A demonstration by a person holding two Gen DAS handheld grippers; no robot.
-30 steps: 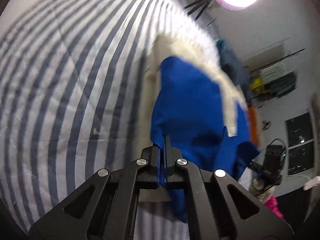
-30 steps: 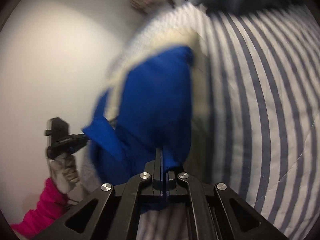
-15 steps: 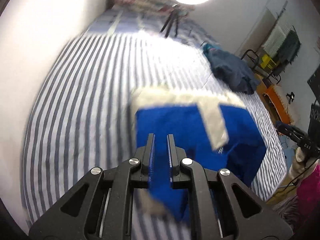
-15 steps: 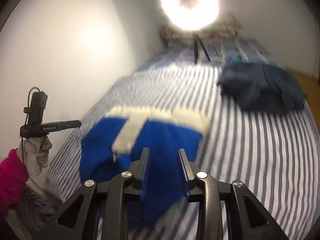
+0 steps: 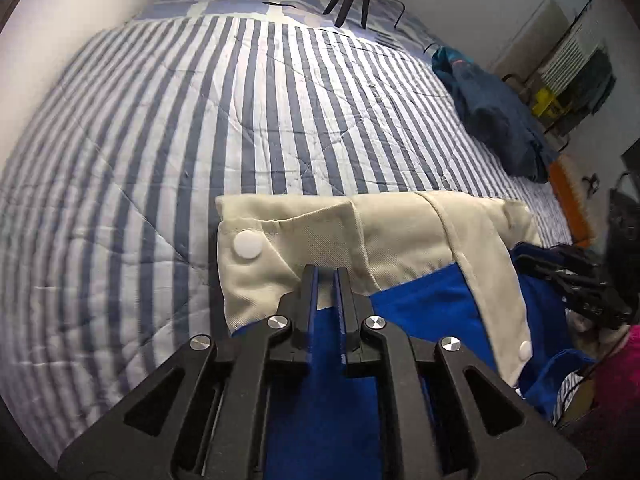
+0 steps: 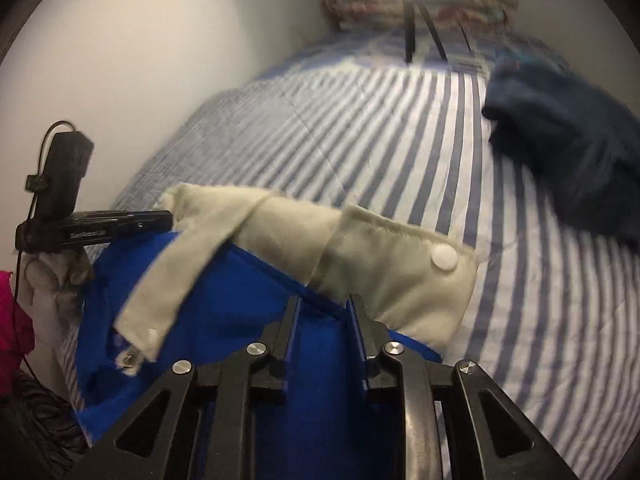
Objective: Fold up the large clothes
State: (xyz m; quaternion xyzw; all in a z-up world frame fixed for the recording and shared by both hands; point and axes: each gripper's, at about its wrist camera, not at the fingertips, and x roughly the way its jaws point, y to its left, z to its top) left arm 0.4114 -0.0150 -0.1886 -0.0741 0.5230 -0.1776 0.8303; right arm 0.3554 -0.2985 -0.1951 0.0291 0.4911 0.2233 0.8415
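Striped bedding lies below both down-tilted grippers, left slightly parted, right closing, over the blue garment.

garment on bed | second garment behind, right

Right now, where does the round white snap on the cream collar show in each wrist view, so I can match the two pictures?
Left wrist view: the white snap is left of centre, on the cream collar, up and left of the left gripper.
Right wrist view: the white snap is right of centre, up and right of the right gripper.
Shared landmark: the dark blue garment on the striped bedspread.
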